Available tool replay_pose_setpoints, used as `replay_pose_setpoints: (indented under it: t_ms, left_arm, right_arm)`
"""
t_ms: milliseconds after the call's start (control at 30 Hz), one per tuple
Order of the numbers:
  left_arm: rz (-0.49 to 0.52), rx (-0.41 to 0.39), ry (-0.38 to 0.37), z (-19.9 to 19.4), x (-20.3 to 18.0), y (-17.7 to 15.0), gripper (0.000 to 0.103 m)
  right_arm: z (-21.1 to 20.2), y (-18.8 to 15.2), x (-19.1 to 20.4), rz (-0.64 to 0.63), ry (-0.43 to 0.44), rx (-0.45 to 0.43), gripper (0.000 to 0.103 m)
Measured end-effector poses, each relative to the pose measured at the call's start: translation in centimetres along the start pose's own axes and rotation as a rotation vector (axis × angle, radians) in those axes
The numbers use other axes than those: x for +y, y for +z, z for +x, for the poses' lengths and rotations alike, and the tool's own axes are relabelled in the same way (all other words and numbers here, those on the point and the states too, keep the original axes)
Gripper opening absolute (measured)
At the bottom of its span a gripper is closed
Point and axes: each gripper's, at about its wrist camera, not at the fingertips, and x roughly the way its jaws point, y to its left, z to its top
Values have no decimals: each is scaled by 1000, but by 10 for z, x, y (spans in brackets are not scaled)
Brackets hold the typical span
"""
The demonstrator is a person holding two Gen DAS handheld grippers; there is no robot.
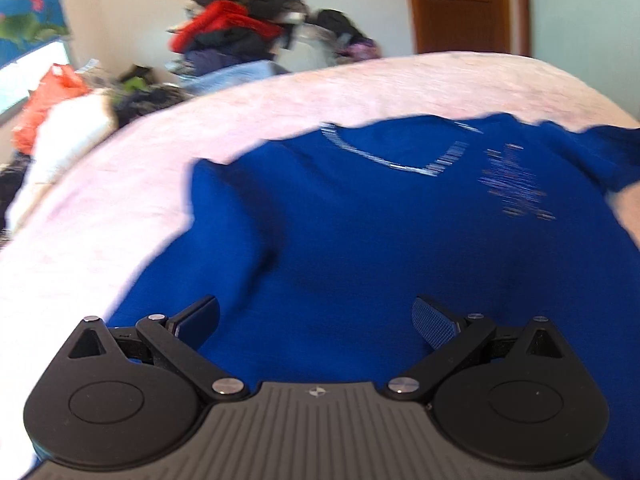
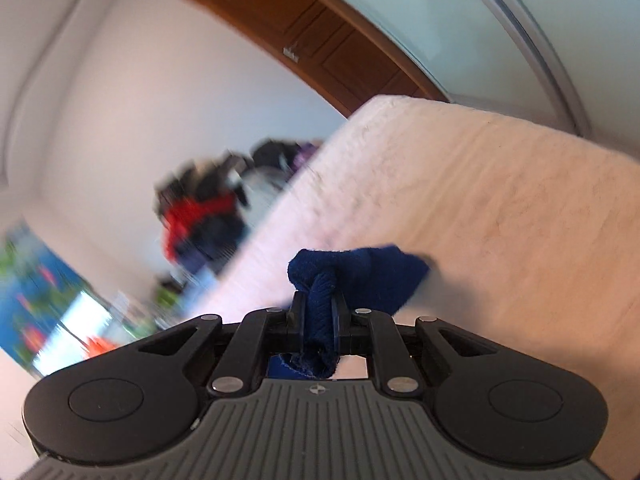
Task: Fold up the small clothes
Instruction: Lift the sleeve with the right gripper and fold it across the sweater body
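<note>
A pale pink blanket (image 1: 120, 208) covers the bed, and the blue shirt (image 1: 360, 240) lies spread on it, its chest print too blurred to read. The left gripper (image 1: 316, 320) hovers over the shirt with jaws spread wide, holding nothing. The right gripper (image 2: 319, 316) is clamped tight on a bunched fold of the shirt's blue fabric.

Your left gripper (image 1: 315, 322) sits at the bottom of the frame with its jaws spread wide over the blue shirt (image 1: 380, 248), gripping nothing. The shirt lies spread across the pink bed (image 1: 120, 184), its striped V-neck collar (image 1: 392, 156) toward the upper middle. A blurred pile of clothes (image 1: 248, 36) sits at the upper left, a wooden door (image 1: 464, 4) at the upper right.
</note>
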Motion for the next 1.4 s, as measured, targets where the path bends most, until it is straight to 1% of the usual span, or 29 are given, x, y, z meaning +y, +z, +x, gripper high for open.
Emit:
replay_pose_setpoints:
  t_ms: [100,167,267,333,467,500,533,567,600,633,667,700,733,767,800,900,1000,1067,1200,1333,1400]
  left_arm:
    - [-43,3,97,11,36,1,103]
    - [-71,31,149,20,62,-2,103]
    - [-103,64,207,29,101,-14,103]
    - [-94,73,236,31,121,-23,103]
    - [-36,110,278,45,142,-37,103]
    - [-40,117,261,48,147,-40,103]
    - [-62,113,227,50,152,-43,103]
    - [-98,109,209,55,153,-44,103]
    - [-131,109,191,54,156,-45,93]
    - [-153,106,152,52,156,-44,83]
    - [-171,103,92,50,157,-43,54]
    - [-179,105,45,47,153,-44,30]
    - [-173,107,35,46,149,-42,22]
    - [-151,104,47,45,144,-41,8]
    - [-127,96,61,44,140,-41,4]
    - [-128,75,55,37,143,-41,2]
    - [-164,45,63,32,157,-39,2]
    - [-183,27,106,31,169,-35,2]
    - [-201,-4,231,37,200,-24,2]
    - [-234,8,338,55,232,-18,2]
    - [-251,24,363,63,244,-17,2]
  right_arm:
    - [-4,6,0,60,59,-28,15]
    - [-2,7,3,75,88,-30,15]
    - [4,3,10,52,91,-9,15]
    - [12,1,13,42,89,10,16]
    - [26,-9,14,38,86,47,16]
    - [28,-11,15,35,85,56,16]
    - [33,-13,16,32,83,64,16]
    - [33,-15,17,31,80,69,16]
    - [37,-16,18,32,78,74,16]
    - [36,-18,19,29,76,78,16]
    - [38,-18,21,25,72,80,16]
    - [37,-19,22,23,67,80,16]
    - [36,-19,22,22,66,80,16]
    - [36,-18,23,20,66,80,16]
    - [35,-18,24,16,65,77,16]
    - [31,-17,26,6,62,64,16]
    - [24,-14,29,2,65,45,16]
    - [20,-11,28,17,78,28,16]
    - [18,2,26,82,118,-4,16]
    - [12,18,24,123,132,-65,16]
    - [7,27,25,132,130,-100,16]
